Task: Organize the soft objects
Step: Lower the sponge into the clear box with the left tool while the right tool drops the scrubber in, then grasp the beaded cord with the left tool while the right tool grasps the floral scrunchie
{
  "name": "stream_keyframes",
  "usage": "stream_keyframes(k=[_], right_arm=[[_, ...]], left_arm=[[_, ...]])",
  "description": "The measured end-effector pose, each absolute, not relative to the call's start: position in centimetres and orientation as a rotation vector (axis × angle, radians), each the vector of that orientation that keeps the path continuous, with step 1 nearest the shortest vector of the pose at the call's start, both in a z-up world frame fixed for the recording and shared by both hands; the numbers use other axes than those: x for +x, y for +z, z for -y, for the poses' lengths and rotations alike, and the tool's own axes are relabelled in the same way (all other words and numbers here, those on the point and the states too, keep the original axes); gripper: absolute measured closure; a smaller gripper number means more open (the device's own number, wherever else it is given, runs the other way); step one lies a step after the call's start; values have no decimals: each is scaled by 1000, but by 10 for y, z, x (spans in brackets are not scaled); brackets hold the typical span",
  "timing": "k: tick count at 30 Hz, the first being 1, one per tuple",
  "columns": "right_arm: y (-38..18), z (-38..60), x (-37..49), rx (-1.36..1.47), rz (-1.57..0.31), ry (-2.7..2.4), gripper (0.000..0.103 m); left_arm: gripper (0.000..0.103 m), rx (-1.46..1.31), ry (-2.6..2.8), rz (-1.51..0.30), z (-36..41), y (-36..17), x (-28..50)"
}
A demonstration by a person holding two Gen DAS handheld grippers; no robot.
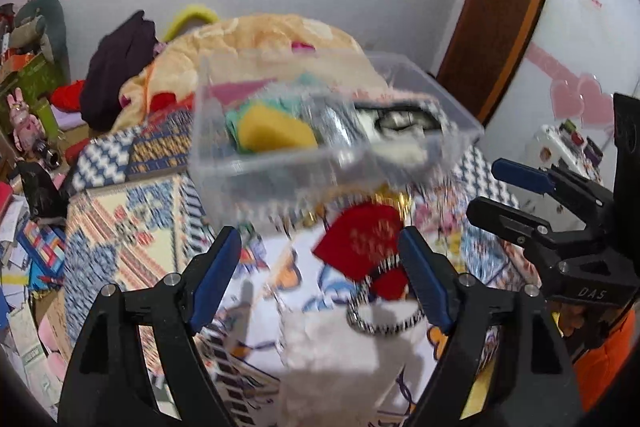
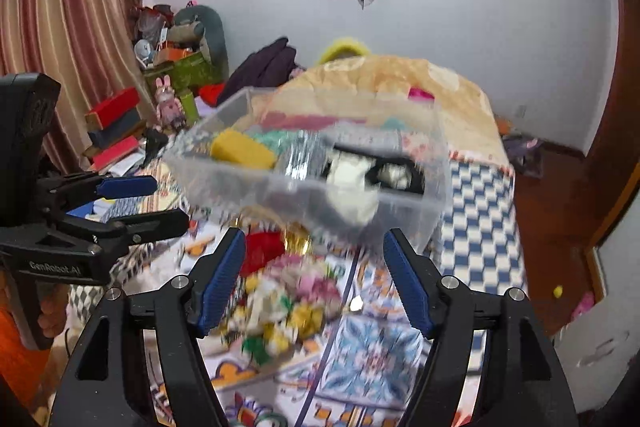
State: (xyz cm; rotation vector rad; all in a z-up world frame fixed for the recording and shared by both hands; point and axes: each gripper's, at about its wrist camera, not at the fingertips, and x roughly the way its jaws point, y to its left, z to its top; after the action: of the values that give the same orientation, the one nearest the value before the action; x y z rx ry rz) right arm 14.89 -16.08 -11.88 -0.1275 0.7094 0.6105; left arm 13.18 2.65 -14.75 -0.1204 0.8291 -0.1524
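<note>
A clear plastic bin sits on the patterned bedspread, also in the right wrist view. It holds a yellow sponge, teal cloth, a silver item and a black-and-white soft thing. My left gripper is open and empty above a red pouch, a checkered band and a white fluffy cloth. My right gripper is open and empty above a colourful floral soft bundle; a red item and a gold one lie by the bin.
A peach quilt and dark clothing are piled behind the bin. Boxes, toys and papers clutter the left side. A wooden door stands at the right. Each gripper shows in the other's view.
</note>
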Motion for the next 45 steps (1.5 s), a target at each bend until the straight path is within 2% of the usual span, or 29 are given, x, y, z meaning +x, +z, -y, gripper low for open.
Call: stream_keyframes(k=[7,9,11,17,20,32,38,40,42,44,45], right_arm=[[-146,163,146,-102,-807,625,35],[-152,159,145,-121,-826,633,35],[-158,156,142,-157,-839,638,35],[-168,166,146,-182,-853,589,35],[-170,179,150,-160,-858,557,36],[-150,181,138,-110,-811,594,36],[-165,157,137,-164,-839,620,36],[-173,154,138,-181,-848,607,37],[-172,152,135,-203,-832,593,40],[-170,153,135,-213,-824,587,54],[-170,155,136,-207,-824,586,57]], left_arm=[[23,-93,-153,-877,-15,-174,124],[27,-102,-156,-883,-15,-178,124],[36,-113,-166,-893,-14,-182,124],[54,-52,-139,-886,-8,-187,124],[61,-52,-121,-882,-13,-190,126],[64,-18,-149,-901,-6,-193,128],[83,16,-142,-882,1,-194,130],[86,28,-143,-883,3,-194,132],[87,33,-151,-885,4,-194,133],[90,35,-153,-885,2,-194,135],[90,36,-152,-888,0,-193,135]])
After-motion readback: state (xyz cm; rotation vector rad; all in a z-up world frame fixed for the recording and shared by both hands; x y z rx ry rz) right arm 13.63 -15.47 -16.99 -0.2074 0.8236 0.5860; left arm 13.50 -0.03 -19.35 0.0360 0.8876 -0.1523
